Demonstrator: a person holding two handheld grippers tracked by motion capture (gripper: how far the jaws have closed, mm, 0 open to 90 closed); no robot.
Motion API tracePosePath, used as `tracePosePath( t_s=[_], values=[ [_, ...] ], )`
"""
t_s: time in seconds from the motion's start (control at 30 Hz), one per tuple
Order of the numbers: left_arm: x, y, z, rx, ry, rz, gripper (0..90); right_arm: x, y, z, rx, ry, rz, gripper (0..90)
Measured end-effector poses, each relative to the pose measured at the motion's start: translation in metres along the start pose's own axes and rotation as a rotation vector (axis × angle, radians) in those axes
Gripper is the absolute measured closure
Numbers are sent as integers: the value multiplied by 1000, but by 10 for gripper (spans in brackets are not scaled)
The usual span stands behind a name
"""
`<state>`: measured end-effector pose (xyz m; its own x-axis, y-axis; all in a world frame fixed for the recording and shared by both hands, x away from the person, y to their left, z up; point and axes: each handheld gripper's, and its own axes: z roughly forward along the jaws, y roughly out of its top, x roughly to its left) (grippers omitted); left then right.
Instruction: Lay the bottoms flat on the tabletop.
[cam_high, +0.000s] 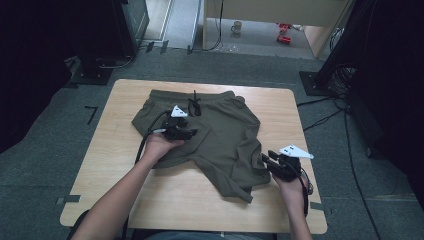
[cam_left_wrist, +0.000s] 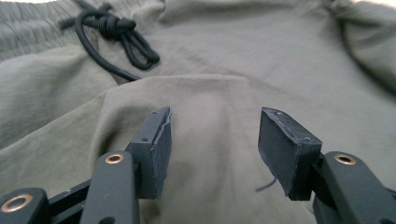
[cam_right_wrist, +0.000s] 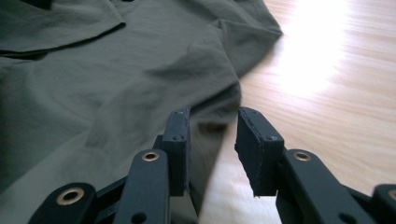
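A pair of olive-green shorts (cam_high: 220, 135) lies spread on the wooden table (cam_high: 120, 165), waistband at the far side, with a black drawstring (cam_high: 195, 105) knotted at its middle. My left gripper (cam_high: 193, 133) rests over the left half of the shorts. In the left gripper view it (cam_left_wrist: 215, 140) is open above a fold of the cloth (cam_left_wrist: 224, 56), below the drawstring (cam_left_wrist: 116, 37). My right gripper (cam_high: 267, 158) sits at the right leg's hem near the table's right edge. Its jaws (cam_right_wrist: 212, 135) are apart, open, with the cloth's edge (cam_right_wrist: 93, 70) lying under them on the bare wood (cam_right_wrist: 327, 93).
The near leg of the shorts points toward the table's front edge. Bare wood runs along the left, front and right sides. On the floor beyond are a mug (cam_high: 236, 26), a red object (cam_high: 284, 32), black stands and cables (cam_high: 345, 115).
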<state>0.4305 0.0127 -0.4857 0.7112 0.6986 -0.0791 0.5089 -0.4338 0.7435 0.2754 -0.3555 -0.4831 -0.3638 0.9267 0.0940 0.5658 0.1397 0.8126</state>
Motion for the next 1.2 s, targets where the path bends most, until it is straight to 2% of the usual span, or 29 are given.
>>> tracePosePath(
  t_s=[0.1, 0.2, 0.3, 0.37, 0.43, 0.57, 0.6, 0.67, 0.73, 0.8, 0.93, 1.07, 1.2],
  values=[
    [3, -4, 10, 23, 12, -5, 434, 2, 9, 10, -13, 24, -11, 631],
    [5, -11, 20, 80, 35, 22, 435, 4, 18, 22, -12, 45, -27, 607],
    [4, -13, 21, 63, 51, 52, 463, 6, 27, 36, -4, 67, -49, 581],
    [3, -14, 21, 55, 46, 60, 496, 7, 31, 45, -11, 75, -61, 573],
    [3, -15, 21, 44, 51, 59, 567, 7, 34, 54, -1, 81, -65, 566],
    [-1, -15, 20, 49, 50, 75, 843, 5, 32, 75, 1, 125, -24, 565],
    [-2, -14, 20, 58, 52, 85, 869, 6, 31, 78, 9, 131, -23, 566],
    [0, -13, 18, 74, 44, 62, 890, 7, 27, 85, 42, 141, -26, 566],
    [3, -11, 11, 54, 29, 26, 895, 9, 24, 91, 73, 156, -25, 565],
    [7, -8, -3, 9, 16, -14, 896, 10, 21, 96, 89, 165, -30, 563],
    [15, -4, -35, -62, 9, -55, 896, 11, 20, 96, 84, 159, -43, 586],
    [22, -7, -67, -118, 18, -86, 896, 13, 19, 96, 82, 145, -73, 588],
    [27, -21, -95, -151, 50, -108, 896, 16, 19, 96, 83, 130, -99, 576]
  ],
)
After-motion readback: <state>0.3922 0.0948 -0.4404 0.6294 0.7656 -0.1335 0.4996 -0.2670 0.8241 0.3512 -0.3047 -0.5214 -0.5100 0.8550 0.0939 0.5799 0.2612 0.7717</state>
